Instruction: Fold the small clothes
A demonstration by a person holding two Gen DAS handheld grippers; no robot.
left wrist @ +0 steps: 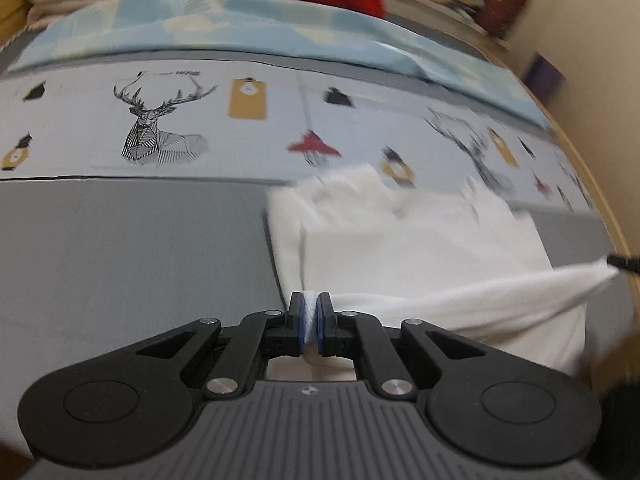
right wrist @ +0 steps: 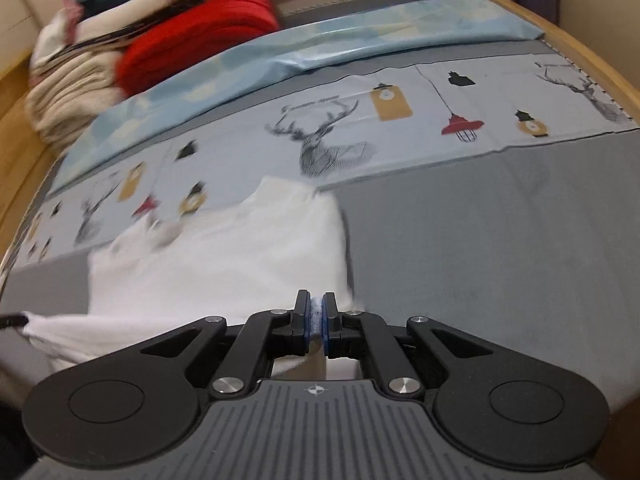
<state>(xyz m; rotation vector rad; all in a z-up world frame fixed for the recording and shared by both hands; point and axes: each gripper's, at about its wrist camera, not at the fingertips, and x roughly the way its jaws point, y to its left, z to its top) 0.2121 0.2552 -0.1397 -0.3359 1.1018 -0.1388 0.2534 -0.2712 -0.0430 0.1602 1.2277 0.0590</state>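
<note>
A small white garment lies spread on the grey bed cover, its far end reaching the printed strip. My left gripper is shut on the garment's near left corner. In the right wrist view the same white garment lies ahead and to the left. My right gripper is shut on its near right corner. The near hem is stretched between the two grippers and lifted a little. The right gripper's tip shows at the far right of the left wrist view; the left gripper's tip shows at the left edge of the right wrist view.
The bed has a grey cover and a pale strip printed with deer and lanterns. A light blue folded sheet lies beyond it. A pile of red and cream clothes sits at the far end. A wooden bed frame borders the side.
</note>
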